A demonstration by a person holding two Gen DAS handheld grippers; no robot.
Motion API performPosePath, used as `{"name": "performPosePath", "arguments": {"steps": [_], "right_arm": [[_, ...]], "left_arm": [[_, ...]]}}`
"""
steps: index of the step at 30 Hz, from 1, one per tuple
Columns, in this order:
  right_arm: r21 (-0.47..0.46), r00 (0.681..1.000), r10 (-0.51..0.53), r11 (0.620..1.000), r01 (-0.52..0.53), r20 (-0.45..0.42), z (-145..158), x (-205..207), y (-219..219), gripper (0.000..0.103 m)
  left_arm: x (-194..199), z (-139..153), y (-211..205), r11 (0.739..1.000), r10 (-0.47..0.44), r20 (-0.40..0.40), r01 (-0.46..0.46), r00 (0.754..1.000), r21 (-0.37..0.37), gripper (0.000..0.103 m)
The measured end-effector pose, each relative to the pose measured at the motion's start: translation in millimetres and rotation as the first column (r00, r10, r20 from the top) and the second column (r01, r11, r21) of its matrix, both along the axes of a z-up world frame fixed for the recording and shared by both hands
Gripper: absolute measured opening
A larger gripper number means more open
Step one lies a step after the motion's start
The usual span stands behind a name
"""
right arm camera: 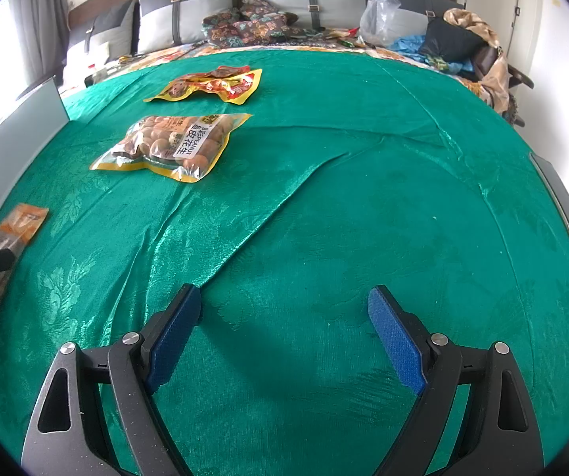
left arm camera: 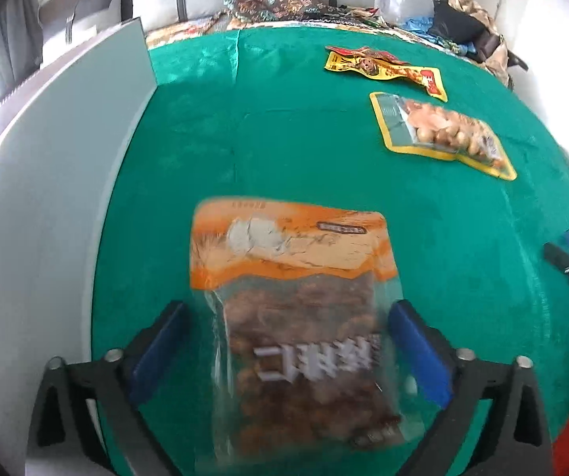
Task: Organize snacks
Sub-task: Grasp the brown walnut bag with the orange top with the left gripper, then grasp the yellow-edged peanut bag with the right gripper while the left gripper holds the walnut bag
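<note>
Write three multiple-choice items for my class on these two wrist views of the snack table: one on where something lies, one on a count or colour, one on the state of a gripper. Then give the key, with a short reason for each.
1. Where is the orange-topped nut bag?
A. Between the left gripper's open fingers
B. On top of the peanut bag
C. Under the right gripper

2. How many snack bags are on the green cloth?
A. One
B. Three
C. Five

3. How does the right gripper stand?
A. Shut on a bag
B. Shut on nothing
C. Open, with only cloth between its fingers

Key:
1 A: the bag lies in the gap of the left gripper, its blue pads clear of it.
2 B: the orange-topped bag, the peanut bag and the yellow-and-red bag.
3 C: its blue pads stand wide apart over bare cloth.
</note>
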State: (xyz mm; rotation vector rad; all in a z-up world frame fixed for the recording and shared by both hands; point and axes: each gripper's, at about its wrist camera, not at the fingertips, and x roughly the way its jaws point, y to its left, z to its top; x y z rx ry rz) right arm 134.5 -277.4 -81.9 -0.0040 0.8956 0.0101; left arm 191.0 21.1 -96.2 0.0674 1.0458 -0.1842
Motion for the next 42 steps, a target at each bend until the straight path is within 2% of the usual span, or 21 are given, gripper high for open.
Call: {"name": "performPosePath", "arguments": {"steps": [5, 22, 23, 25, 27, 30, 32, 35, 38, 39, 40, 42], "right_arm": [[0.000, 1.000, 0.000, 1.000, 0.000, 0.000, -0.2, -0.1, 0.2, 0.089], [0.003, 1.000, -0.003, 1.000, 0.003, 0.006, -0.5, -0.6, 0.4, 0.089], [0.006, 1.000, 0.002, 1.000, -0.002, 0.005, 0.0, 0.2, 0.2, 0.089], [-0.005, 0.996, 0.078, 0.997, -0.078, -0.034, 1.5, 10.7, 4.6, 0.088], [-0.038, 0.983, 0.170, 0.984, -0.173, -0.073, 13.8, 32.4, 11.5, 0.086], [-0.104, 0.950, 0.311, 0.944, -0.312, -0.025, 46.0, 61.3, 32.4, 0.088], [-0.118, 0.894, 0.440, 0.887, -0.447, -0.083, 55.5, 86.0, 54.9, 0.088], [-0.210, 0.788, 0.577, 0.761, -0.614, -0.215, 47.5, 117.5, 103.7, 0.088], [-0.295, 0.739, 0.608, 0.678, -0.673, -0.290, 29.6, 138.0, 141.5, 0.087], [-0.313, 0.739, 0.595, 0.670, -0.673, -0.315, 22.2, 145.3, 148.1, 0.087], [-0.304, 0.746, 0.584, 0.683, -0.664, -0.319, 20.2, 153.4, 150.2, 0.089], [-0.249, 0.804, 0.501, 0.775, -0.581, -0.320, 20.5, 177.9, 141.8, 0.089]], "left_arm": [[-6.1, -2.9, 3.2, 1.000, 0.006, 0.082, -0.006, 0.997, -0.005, 0.103], [-6.6, -2.3, 4.4, 1.000, 0.019, 0.097, -0.017, 0.995, -0.014, 0.103], [-6.5, -2.3, 4.6, 1.000, 0.019, 0.097, -0.017, 0.995, -0.016, 0.103], [-6.2, -2.2, 4.6, 1.000, 0.019, 0.097, -0.018, 0.995, -0.018, 0.103], [-6.0, -2.1, 4.4, 1.000, 0.020, 0.097, -0.019, 0.995, -0.017, 0.103], [-5.8, -2.1, 3.9, 1.000, 0.020, 0.097, -0.019, 0.995, -0.016, 0.103], [-5.7, -2.2, 4.0, 1.000, 0.020, 0.097, -0.019, 0.995, -0.016, 0.103], [-5.6, -2.3, 4.0, 1.000, 0.020, 0.098, -0.018, 0.995, -0.016, 0.103], [-5.5, -2.5, 4.0, 1.000, 0.019, 0.098, -0.018, 0.995, -0.016, 0.103], [-5.4, -2.2, 4.0, 1.000, 0.020, 0.098, -0.018, 0.995, -0.016, 0.103], [-5.3, -1.9, 3.8, 1.000, 0.019, 0.098, -0.018, 0.995, -0.016, 0.103], [-5.3, -2.3, 3.9, 1.000, 0.020, 0.098, -0.018, 0.995, -0.017, 0.103]]}}
